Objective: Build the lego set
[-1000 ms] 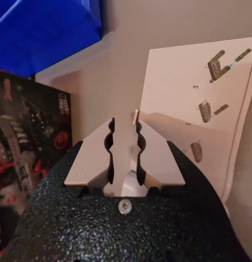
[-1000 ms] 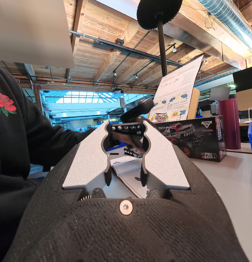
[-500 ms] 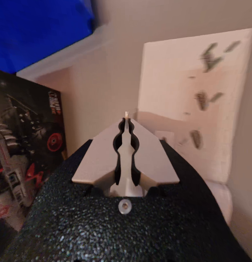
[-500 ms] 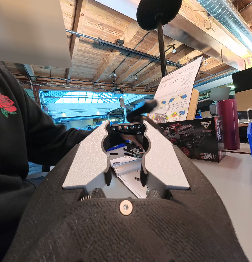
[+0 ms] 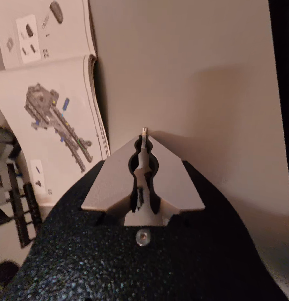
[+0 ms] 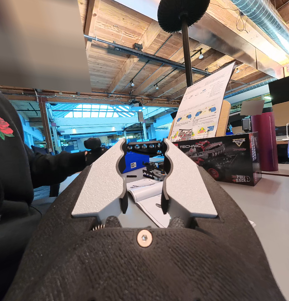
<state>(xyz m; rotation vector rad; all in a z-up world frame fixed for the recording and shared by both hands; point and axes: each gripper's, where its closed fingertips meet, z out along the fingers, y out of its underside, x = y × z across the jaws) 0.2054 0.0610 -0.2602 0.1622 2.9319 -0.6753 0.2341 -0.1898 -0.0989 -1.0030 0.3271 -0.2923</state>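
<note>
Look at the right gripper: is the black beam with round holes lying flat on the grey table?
No, the black beam with round holes is pinched crosswise between the right gripper tips, held up above the grey table.

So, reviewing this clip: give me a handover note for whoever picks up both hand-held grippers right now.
Left hand-held gripper: shut on a small pale pin, above the table.
Right hand-held gripper: shut on a black holed beam, held up crosswise.
Open instruction booklet and part-built black frame lie on the table, set box behind.
Done: both parts picked up.
Left: probably join pin to beam, then continue the build.
</note>
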